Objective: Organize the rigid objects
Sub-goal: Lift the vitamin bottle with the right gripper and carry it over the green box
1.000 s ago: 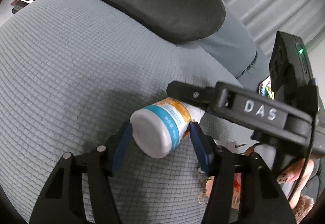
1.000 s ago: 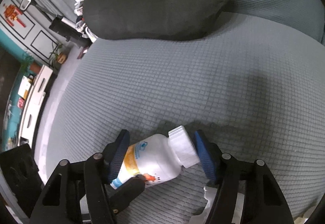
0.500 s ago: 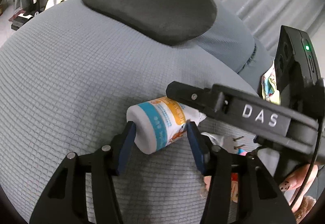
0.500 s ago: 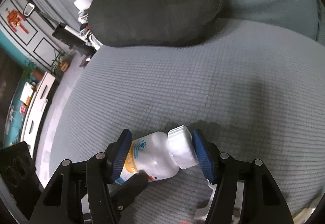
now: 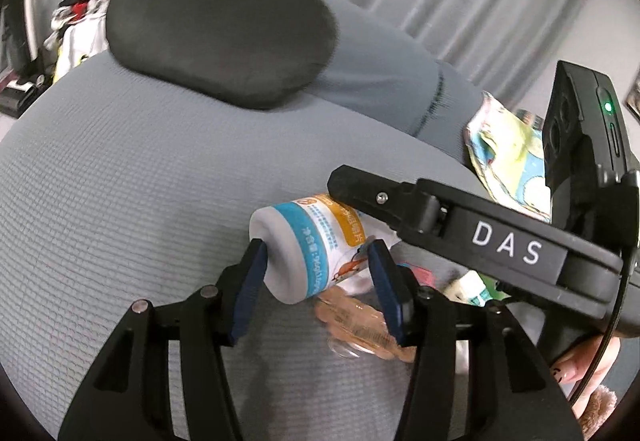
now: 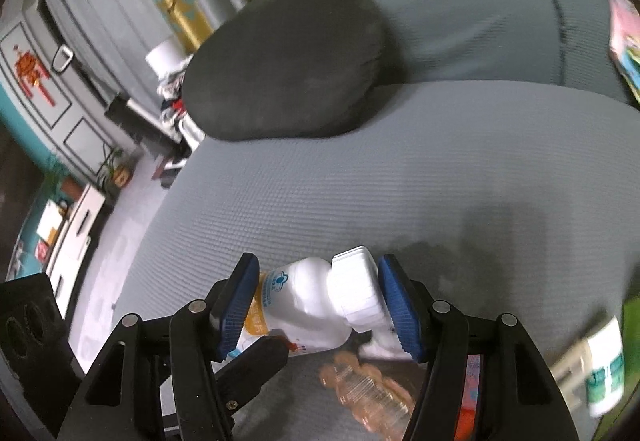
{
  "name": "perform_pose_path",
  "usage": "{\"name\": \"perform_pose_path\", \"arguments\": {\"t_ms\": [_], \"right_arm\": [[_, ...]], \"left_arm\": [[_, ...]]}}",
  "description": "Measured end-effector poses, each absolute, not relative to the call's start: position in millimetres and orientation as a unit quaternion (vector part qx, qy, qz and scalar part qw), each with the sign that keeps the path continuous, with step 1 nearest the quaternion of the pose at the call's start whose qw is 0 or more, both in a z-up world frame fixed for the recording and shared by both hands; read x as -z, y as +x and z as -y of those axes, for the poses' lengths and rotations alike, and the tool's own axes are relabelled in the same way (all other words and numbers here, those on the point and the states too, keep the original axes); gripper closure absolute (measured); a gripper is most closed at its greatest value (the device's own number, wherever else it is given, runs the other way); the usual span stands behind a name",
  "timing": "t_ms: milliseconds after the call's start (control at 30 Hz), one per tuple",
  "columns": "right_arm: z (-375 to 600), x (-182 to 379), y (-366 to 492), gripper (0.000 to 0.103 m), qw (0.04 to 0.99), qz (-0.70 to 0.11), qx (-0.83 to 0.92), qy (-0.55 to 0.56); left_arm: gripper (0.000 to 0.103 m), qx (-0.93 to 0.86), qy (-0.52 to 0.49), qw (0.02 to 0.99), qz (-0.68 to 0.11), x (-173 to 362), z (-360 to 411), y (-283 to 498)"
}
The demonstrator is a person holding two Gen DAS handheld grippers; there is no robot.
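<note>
A white pill bottle (image 5: 304,249) with a blue and orange label is held in the air above the grey quilted seat (image 5: 120,181) by both grippers. My left gripper (image 5: 316,273) is shut across its body near the flat base. My right gripper (image 6: 316,289) is shut on the bottle (image 6: 308,301) lengthwise, one blue pad on the label side and the other on the white cap (image 6: 356,289). The right gripper's black housing marked DAS (image 5: 504,245) crosses the left wrist view. A black fingertip (image 6: 260,357) of the left gripper shows under the bottle.
A dark grey cushion (image 5: 220,29) lies at the back of the seat. Below the bottle lies a clear peach plastic bottle (image 5: 360,325). A colourful cloth (image 5: 504,149) is at the right, and a white-and-green bottle (image 6: 604,361) at the right edge. A person's hand (image 5: 580,365) holds the right gripper.
Both grippers have risen together with the white bottle, which has left the seat. The peach bottle and other small items under it have come into view.
</note>
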State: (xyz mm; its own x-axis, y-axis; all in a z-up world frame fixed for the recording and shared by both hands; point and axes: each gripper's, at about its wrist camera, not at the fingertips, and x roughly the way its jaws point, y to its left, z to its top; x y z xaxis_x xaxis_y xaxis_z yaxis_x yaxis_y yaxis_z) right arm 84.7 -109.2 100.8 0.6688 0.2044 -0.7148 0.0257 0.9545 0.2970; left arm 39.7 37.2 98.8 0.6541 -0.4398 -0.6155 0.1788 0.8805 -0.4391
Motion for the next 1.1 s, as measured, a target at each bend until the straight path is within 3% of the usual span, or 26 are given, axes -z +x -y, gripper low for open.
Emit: {"name": "perform_pose_path", "arguments": {"t_ms": [1100], "right_arm": [[215,-128,-129,0.038,0.931,-0.234,0.134,0.245]], "left_arm": [[0.050,0.357,-0.045,0.880,-0.311,-128,113,-77]]}}
